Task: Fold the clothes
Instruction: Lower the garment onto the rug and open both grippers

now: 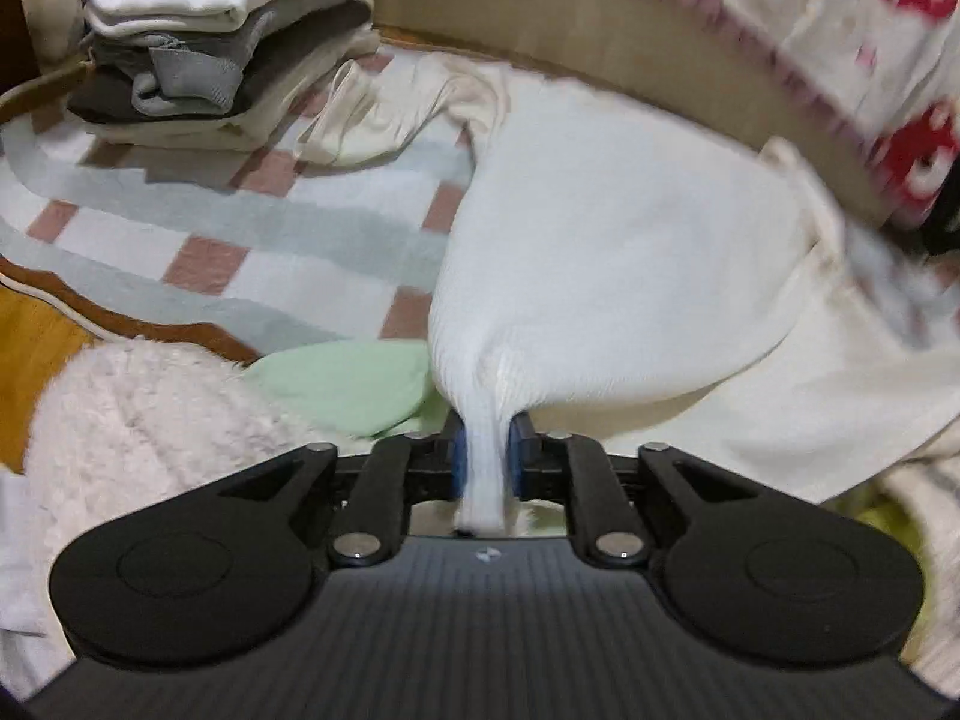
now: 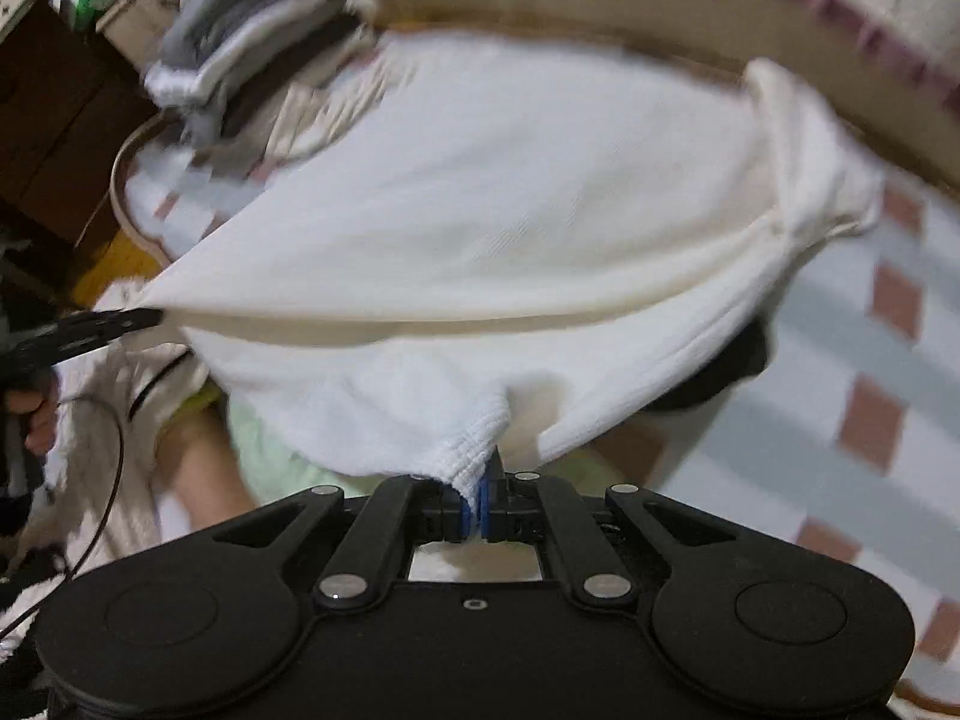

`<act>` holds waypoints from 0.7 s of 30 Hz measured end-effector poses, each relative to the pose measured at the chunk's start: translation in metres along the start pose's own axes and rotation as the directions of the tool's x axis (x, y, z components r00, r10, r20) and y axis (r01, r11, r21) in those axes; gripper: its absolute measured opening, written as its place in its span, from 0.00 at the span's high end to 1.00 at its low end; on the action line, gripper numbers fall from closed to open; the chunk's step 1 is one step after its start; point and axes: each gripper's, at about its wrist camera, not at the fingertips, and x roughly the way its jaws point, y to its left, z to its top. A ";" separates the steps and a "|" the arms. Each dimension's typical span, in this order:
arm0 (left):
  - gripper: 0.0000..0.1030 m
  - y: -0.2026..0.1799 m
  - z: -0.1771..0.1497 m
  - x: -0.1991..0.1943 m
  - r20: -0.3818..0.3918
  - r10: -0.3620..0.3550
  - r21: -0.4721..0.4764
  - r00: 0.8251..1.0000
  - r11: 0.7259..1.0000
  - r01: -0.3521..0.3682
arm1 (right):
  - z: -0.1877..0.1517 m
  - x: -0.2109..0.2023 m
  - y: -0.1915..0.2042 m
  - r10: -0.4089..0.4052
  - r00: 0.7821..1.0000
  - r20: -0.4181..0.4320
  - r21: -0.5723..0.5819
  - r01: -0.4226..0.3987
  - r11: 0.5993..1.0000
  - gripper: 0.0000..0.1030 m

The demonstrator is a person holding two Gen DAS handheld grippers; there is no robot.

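A white knitted garment [image 1: 612, 276] is stretched in the air above the checked blanket [image 1: 198, 228]. My left gripper [image 1: 485, 456] is shut on a bunched edge of it, the cloth running between the blue pads. In the right wrist view the same white garment [image 2: 510, 192] spreads wide and blurred. My right gripper [image 2: 478, 507] is shut on its ribbed hem. The left gripper's fingers [image 2: 114, 321] show at the far left there, holding the garment's other corner. A sleeve [image 1: 384, 108] trails on the blanket behind.
A stack of folded clothes [image 1: 228, 42] stands at the back left. A pale green cloth [image 1: 342, 384] and a fluffy white piece [image 1: 150, 414] lie close to me. A patterned red and white blanket [image 1: 870, 30] hangs at the right. A hand [image 2: 36, 420] is at the left.
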 end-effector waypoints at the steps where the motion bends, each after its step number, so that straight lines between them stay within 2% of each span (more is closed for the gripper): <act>1: 0.86 -0.005 0.003 -0.007 0.015 0.001 0.030 1.000 1.000 -0.002 | 0.002 0.002 0.001 0.025 1.000 0.001 0.016 -0.025 1.000 0.91; 2: 0.82 -0.011 0.006 -0.013 0.032 0.001 0.060 0.999 0.998 -0.003 | 0.003 0.004 0.001 0.049 0.999 0.002 0.032 -0.049 0.998 0.86; 4: 0.73 -0.020 0.014 -0.029 0.067 -0.015 0.106 0.998 0.994 0.007 | 0.007 0.007 0.002 0.098 0.995 0.006 0.065 -0.098 0.993 0.83; 5: 0.67 -0.024 0.020 -0.039 0.087 -0.032 0.116 0.996 0.993 0.021 | 0.008 0.008 0.003 0.122 0.992 0.010 0.081 -0.123 0.989 0.69; 6: 0.65 -0.028 0.026 -0.049 0.107 -0.049 0.126 0.993 0.991 0.035 | 0.013 -0.001 0.005 0.149 0.987 0.058 0.093 -0.154 0.984 0.58; 9: 0.63 -0.040 0.048 -0.074 0.137 -0.087 0.137 0.987 0.988 0.068 | 0.030 -0.027 0.014 0.180 0.967 0.179 0.104 -0.200 0.974 0.55; 12: 0.60 -0.055 0.075 -0.093 0.155 -0.109 0.151 0.982 0.985 0.085 | 0.051 -0.048 0.020 0.163 0.948 0.274 0.151 -0.210 0.966 0.51; 15: 0.60 -0.069 0.101 -0.112 0.173 -0.130 0.164 0.976 0.981 0.102 | 0.074 -0.065 0.014 0.082 0.937 0.339 0.234 -0.169 0.958 0.49; 18: 0.54 -0.089 0.139 -0.125 0.126 -0.144 0.201 0.982 0.972 0.117 | 0.087 -0.078 -0.005 0.051 0.917 0.396 0.335 -0.196 0.922 0.45; 21: 0.53 -0.106 0.173 -0.132 0.077 -0.115 0.246 0.990 0.965 0.093 | 0.092 -0.073 -0.027 0.029 0.888 0.459 0.397 -0.234 0.887 0.42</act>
